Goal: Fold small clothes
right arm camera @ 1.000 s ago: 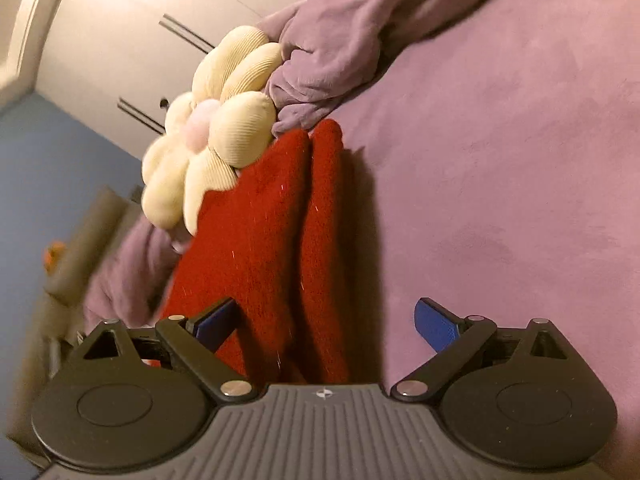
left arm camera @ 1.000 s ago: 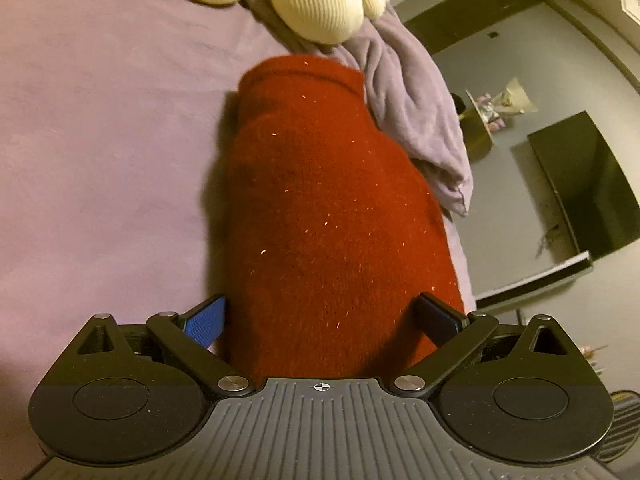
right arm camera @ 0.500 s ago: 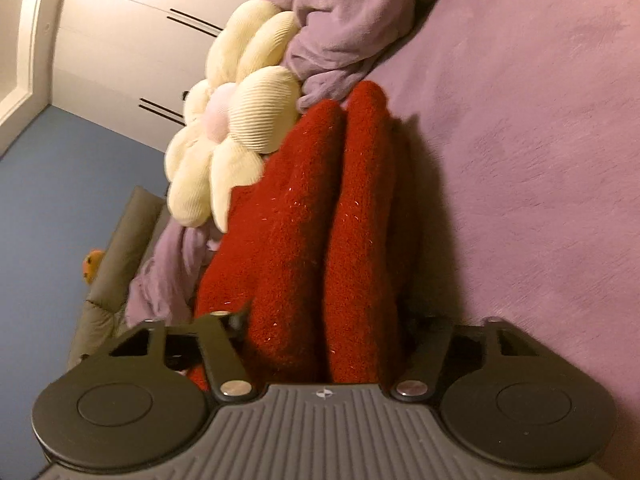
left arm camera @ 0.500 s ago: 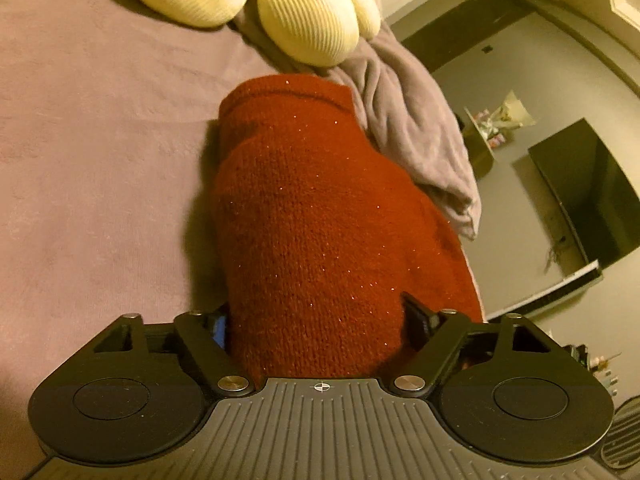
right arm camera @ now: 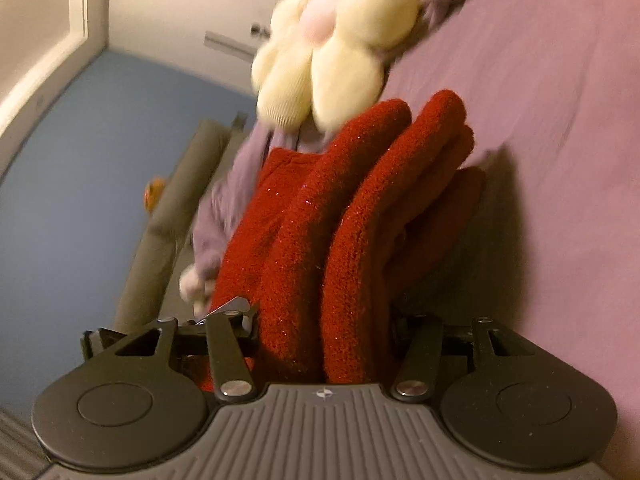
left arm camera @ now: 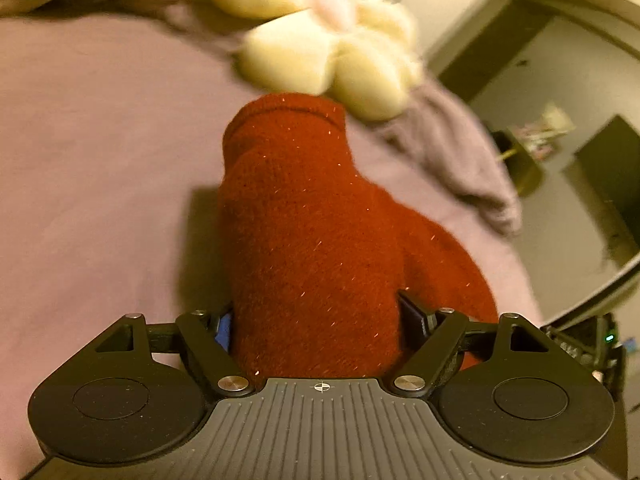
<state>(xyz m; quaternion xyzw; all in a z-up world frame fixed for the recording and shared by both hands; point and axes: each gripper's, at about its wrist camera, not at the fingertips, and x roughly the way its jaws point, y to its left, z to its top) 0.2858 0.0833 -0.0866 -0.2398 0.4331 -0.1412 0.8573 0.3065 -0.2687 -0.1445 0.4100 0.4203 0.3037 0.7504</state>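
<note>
A red knit garment (left arm camera: 312, 240) lies folded on the purple bed cover (left arm camera: 100, 160). My left gripper (left arm camera: 318, 324) is shut on its near end, with the cloth bulging between the fingers. In the right wrist view the same red garment (right arm camera: 340, 248) shows as several thick folds on edge, and my right gripper (right arm camera: 324, 328) is shut on them. Both grippers hold the garment lifted a little off the purple cover (right arm camera: 560, 120). The fingertips are mostly hidden by the cloth.
A cream flower-shaped cushion (left arm camera: 320, 52) lies just beyond the garment; it also shows in the right wrist view (right arm camera: 332, 60). A crumpled lilac blanket (left arm camera: 452, 152) hangs at the bed's right edge. Beyond the edge are the floor and a dark cabinet (left arm camera: 608, 168).
Both grippers went from open around the garment to shut on it. They have since lifted and swung it, so the cushion now appears closer in view.
</note>
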